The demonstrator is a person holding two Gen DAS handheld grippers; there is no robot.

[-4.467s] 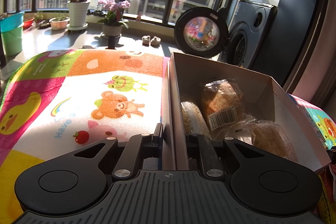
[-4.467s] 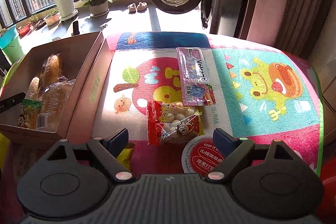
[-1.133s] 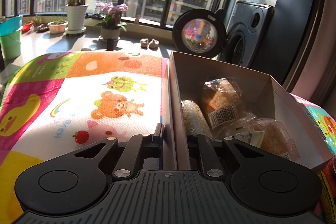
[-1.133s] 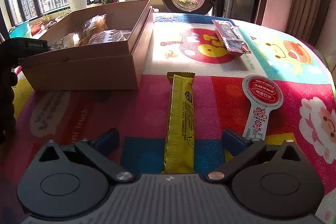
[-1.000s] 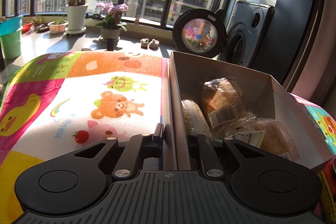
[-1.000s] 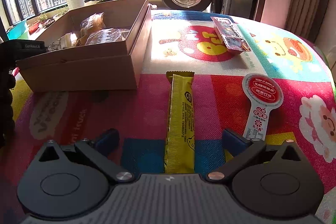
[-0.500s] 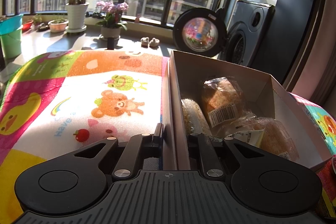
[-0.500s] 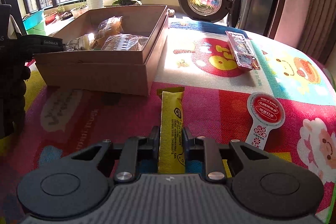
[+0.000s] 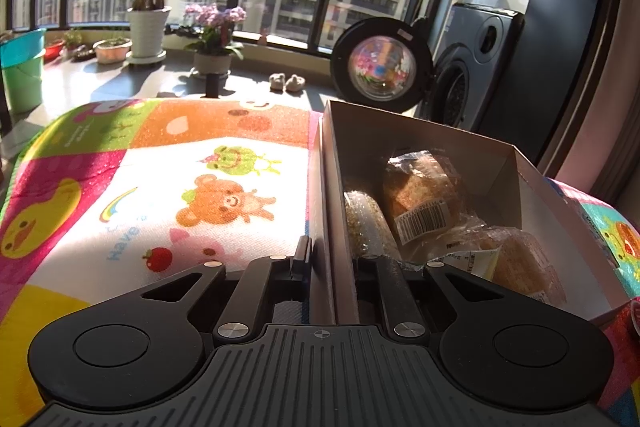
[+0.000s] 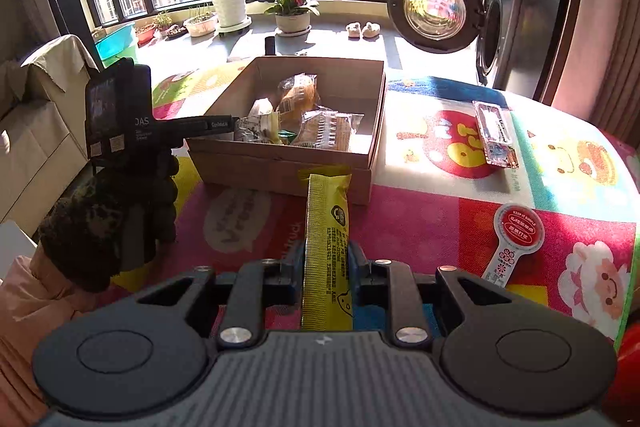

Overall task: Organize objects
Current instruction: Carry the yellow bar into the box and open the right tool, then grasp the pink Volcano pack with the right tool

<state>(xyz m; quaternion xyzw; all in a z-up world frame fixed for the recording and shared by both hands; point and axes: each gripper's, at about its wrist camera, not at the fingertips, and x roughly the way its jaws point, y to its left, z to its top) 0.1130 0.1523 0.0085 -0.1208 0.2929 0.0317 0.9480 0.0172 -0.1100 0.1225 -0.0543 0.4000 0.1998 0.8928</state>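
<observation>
Right claw [image 10: 325, 261] grips yellow snack bar [image 10: 327, 227]; left claw [image 9: 329, 259] clamps box wall [image 9: 329, 195]

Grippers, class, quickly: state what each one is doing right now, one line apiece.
Left gripper: shut on the cardboard box wall.
Right gripper: shut on the yellow snack bar.

Cardboard box [image 10: 280, 163]: matt brown paper. Yellow snack bar wrapper [image 10: 326, 247]: glossy foil-like plastic. Bread bags [image 9: 424, 203]: clear crinkly plastic. Cartoon mat [image 9: 160, 187]: fuzzy cloth.
</observation>
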